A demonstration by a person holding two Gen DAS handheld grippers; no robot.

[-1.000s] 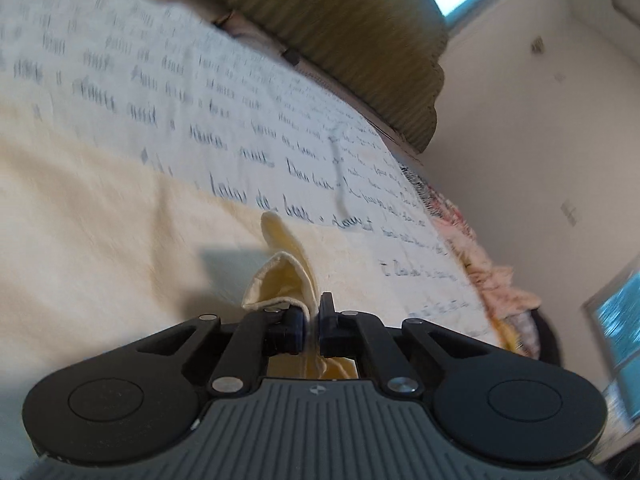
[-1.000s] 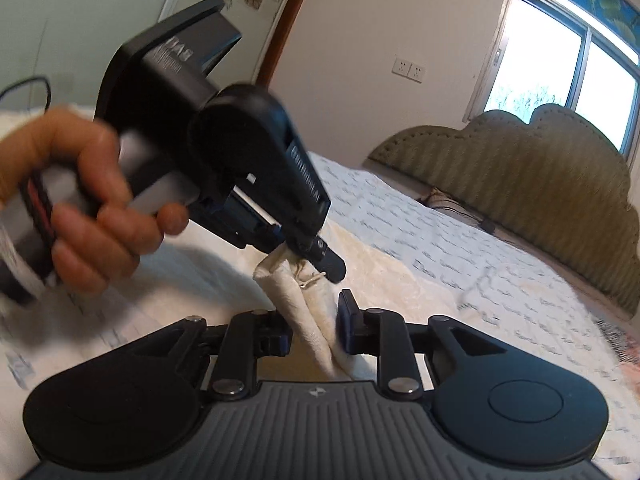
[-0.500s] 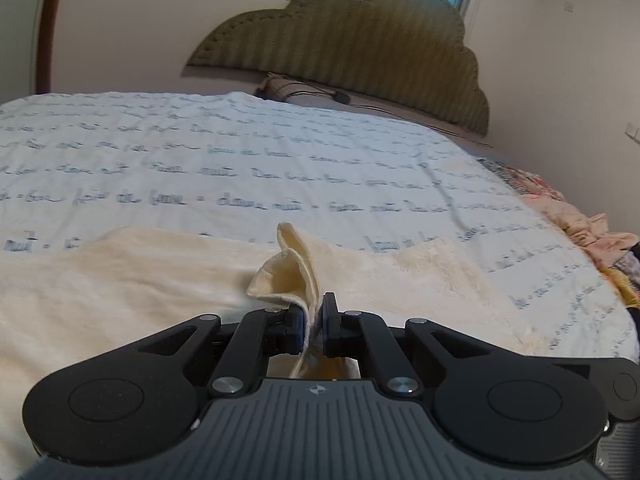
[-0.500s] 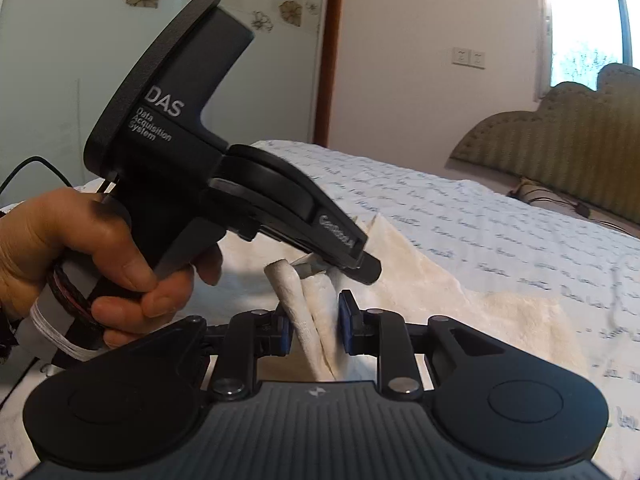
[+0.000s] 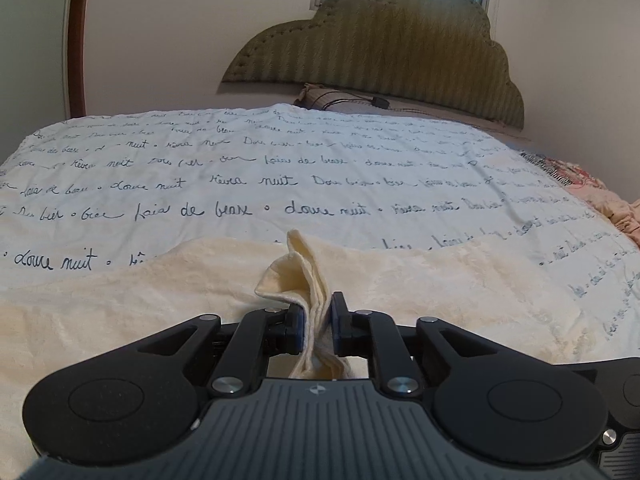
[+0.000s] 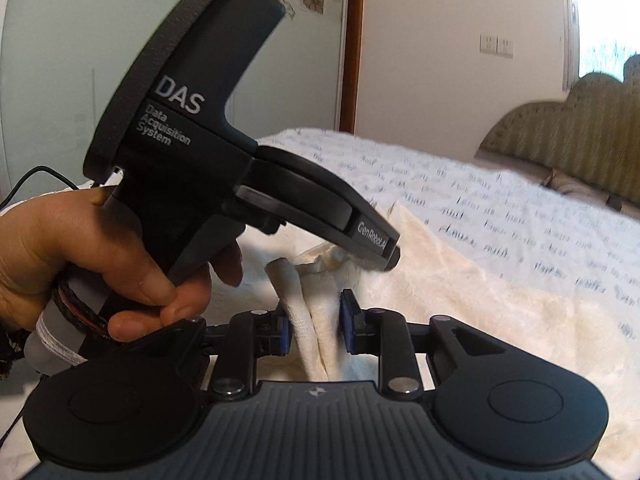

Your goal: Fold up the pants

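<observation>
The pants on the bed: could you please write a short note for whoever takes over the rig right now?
Left gripper: fingers have just been opening; a raised fold of the pants sits between them.
Right gripper: shut on a bunched edge of the pants, close beside the left one.
Pants: cream, lying across the bed.
Done: both grips brought together, apparently one fold laid.
Left: let go, smooth flat, probably fold again.
</observation>
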